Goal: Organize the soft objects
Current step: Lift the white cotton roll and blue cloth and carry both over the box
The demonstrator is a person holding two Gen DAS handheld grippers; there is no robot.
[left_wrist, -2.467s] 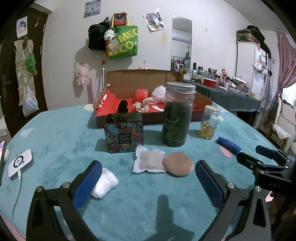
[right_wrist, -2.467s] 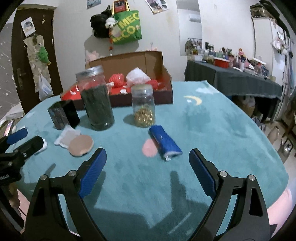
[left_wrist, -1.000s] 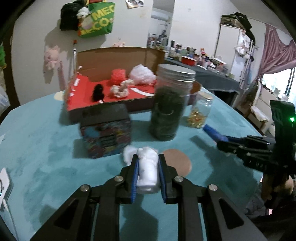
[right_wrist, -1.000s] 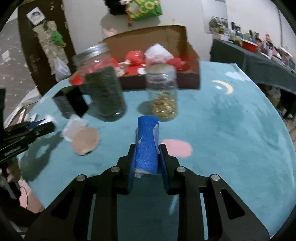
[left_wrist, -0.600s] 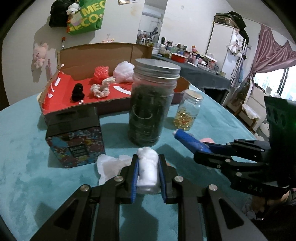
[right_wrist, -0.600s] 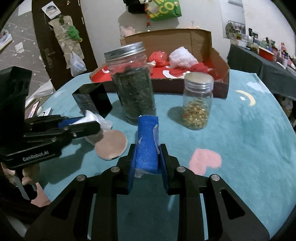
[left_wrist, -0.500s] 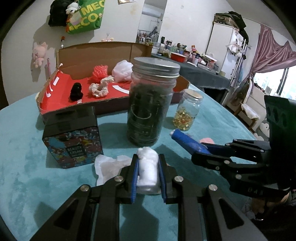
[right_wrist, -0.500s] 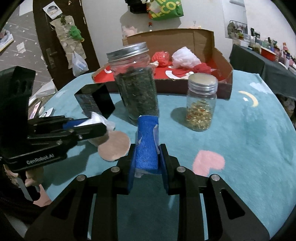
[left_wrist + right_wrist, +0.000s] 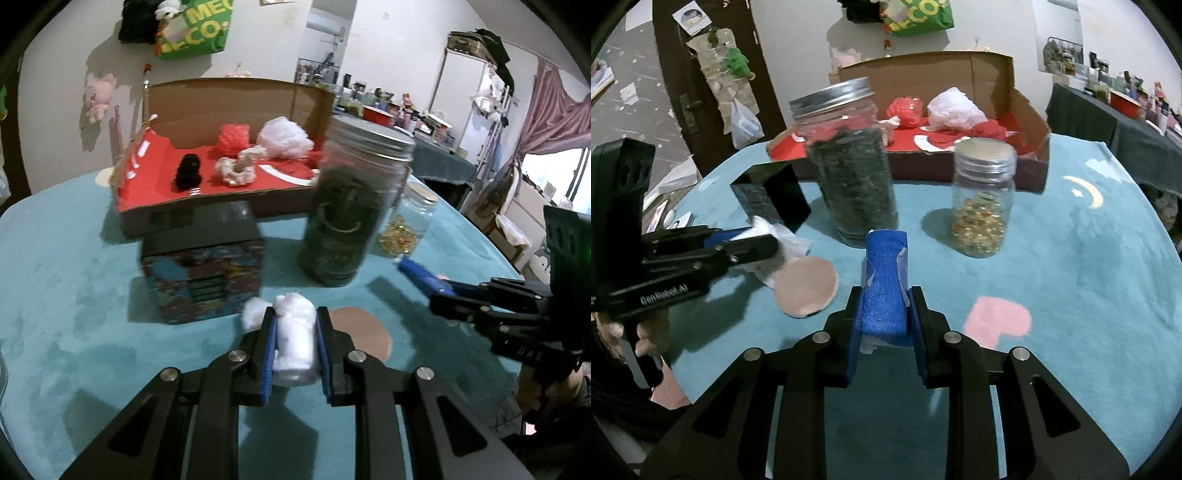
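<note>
Both loads now up off the counter (image 9: 1108, 258): left gripper (image 9: 295, 345) clenched on the white cotton wad (image 9: 295, 343); right gripper (image 9: 884, 314) clamping the blue foam roll (image 9: 884, 291); the cardboard box (image 9: 229, 99) waits ahead, beyond the jars.

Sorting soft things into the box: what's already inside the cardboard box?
In the cardboard box: a black pompom, red puff, white puff, cream braided piece. The large jar hides its right end.

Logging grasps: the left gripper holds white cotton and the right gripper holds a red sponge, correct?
Not quite: the right gripper is shut on a blue sponge, not a red one, as the right wrist view shows. The left gripper does hold the white cotton.
</note>
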